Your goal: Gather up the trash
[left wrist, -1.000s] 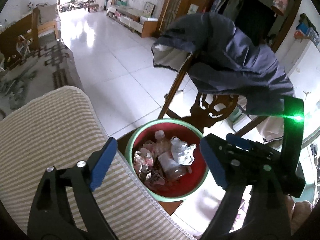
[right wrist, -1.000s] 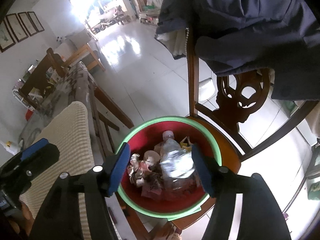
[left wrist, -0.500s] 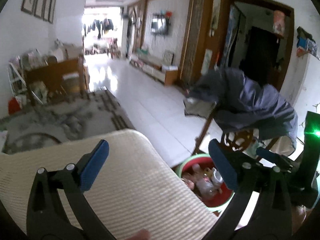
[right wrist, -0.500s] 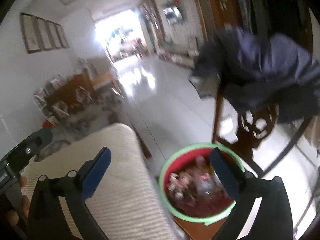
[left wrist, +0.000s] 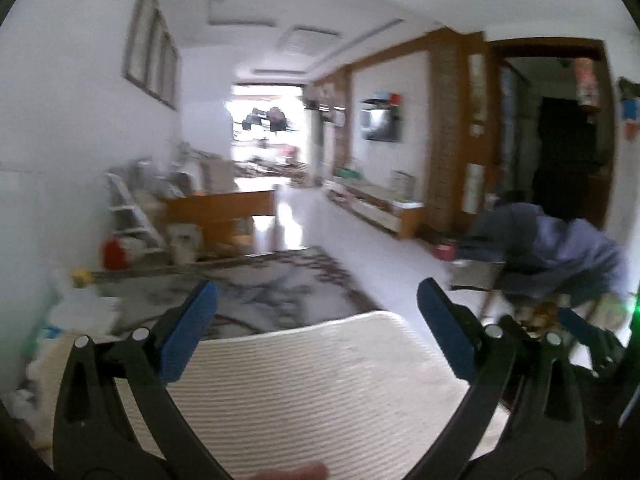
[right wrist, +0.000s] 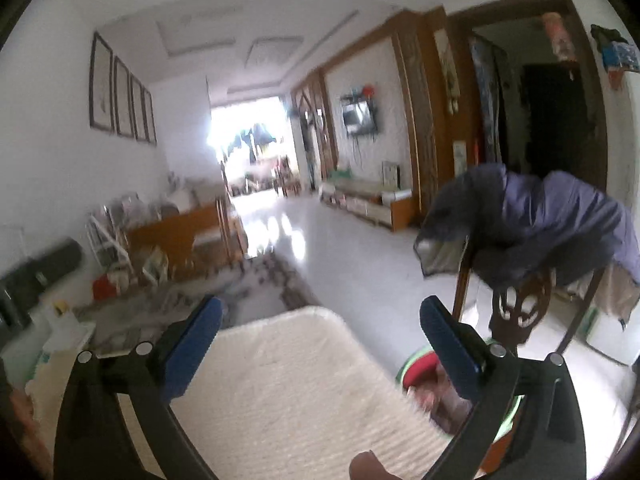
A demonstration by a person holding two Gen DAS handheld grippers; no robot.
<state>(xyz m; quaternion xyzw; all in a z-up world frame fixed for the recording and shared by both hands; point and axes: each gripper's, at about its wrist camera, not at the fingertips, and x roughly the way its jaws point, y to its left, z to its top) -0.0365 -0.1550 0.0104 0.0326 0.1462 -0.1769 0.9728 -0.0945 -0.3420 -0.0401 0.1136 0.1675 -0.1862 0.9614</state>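
My left gripper [left wrist: 316,320] is open and empty, raised above a cream ribbed cushion [left wrist: 304,384]. My right gripper [right wrist: 320,332] is also open and empty above the same cushion [right wrist: 288,384]. The red basin with a green rim [right wrist: 416,368], holding crumpled trash, shows only partly in the right wrist view, low beside the right finger. It is out of sight in the left wrist view. The right gripper's black body [left wrist: 576,344] shows at the right edge of the left wrist view.
A wooden chair [right wrist: 520,312] draped with a dark blue jacket [right wrist: 552,224] stands at the right, behind the basin. A patterned sofa cover [left wrist: 256,296] lies ahead. White tiled floor [right wrist: 352,264] runs down the room. A wooden table [left wrist: 216,212] and clutter stand left.
Both grippers have tilted up and pulled back from over the basin. The view now faces down the room. The basin has dropped out of the left view and almost out of the right.
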